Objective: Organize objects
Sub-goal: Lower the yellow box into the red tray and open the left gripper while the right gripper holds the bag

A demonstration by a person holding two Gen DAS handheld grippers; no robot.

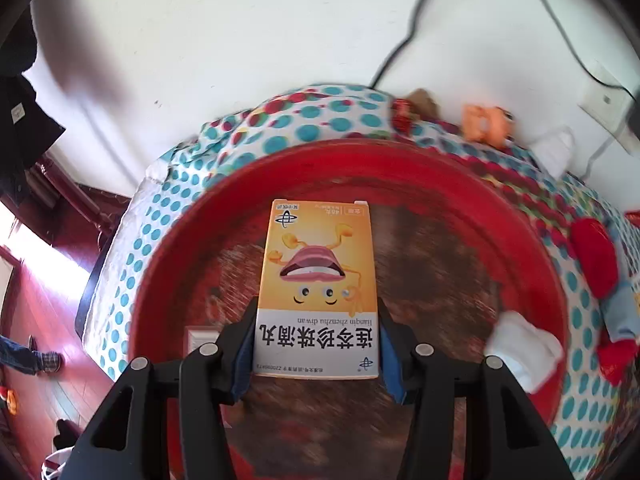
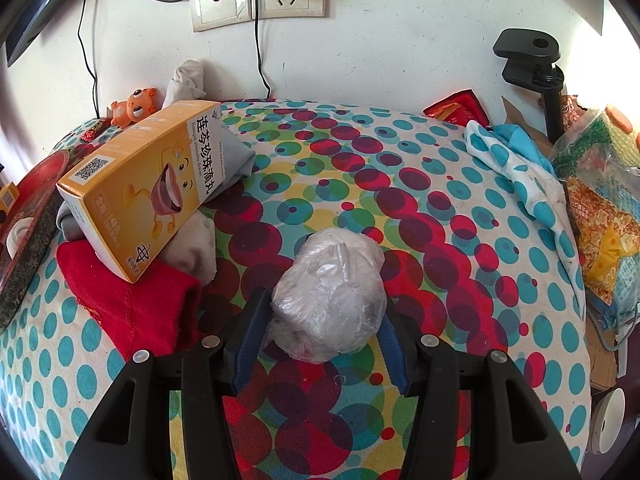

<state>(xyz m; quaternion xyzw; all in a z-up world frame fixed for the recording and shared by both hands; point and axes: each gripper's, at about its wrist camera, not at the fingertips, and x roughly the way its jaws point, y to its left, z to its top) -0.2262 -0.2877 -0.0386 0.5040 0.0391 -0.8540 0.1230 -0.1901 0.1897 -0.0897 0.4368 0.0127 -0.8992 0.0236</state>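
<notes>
Now, step: we carry the medicine box (image 1: 316,292), clamped in the left hand-held gripper (image 1: 316,344), over the red basin (image 1: 532,248);
Right hand-held gripper (image 2: 322,332): straddling the plastic-wrapped bundle (image 2: 330,300) at 6 o'clock on the bed (image 2: 440,208); grip uncertain;
Next: we lower, release inside.

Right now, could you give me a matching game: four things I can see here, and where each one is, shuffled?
1 yellow cardboard box in the left tool
2 crumpled clear plastic bundle
3 small orange plastic toy
4 folded red cloth

A by the white wall
B under another yellow box
C over the red round basin
D inside the right tool

Pairs: 1-C, 2-D, 3-A, 4-B.
</notes>
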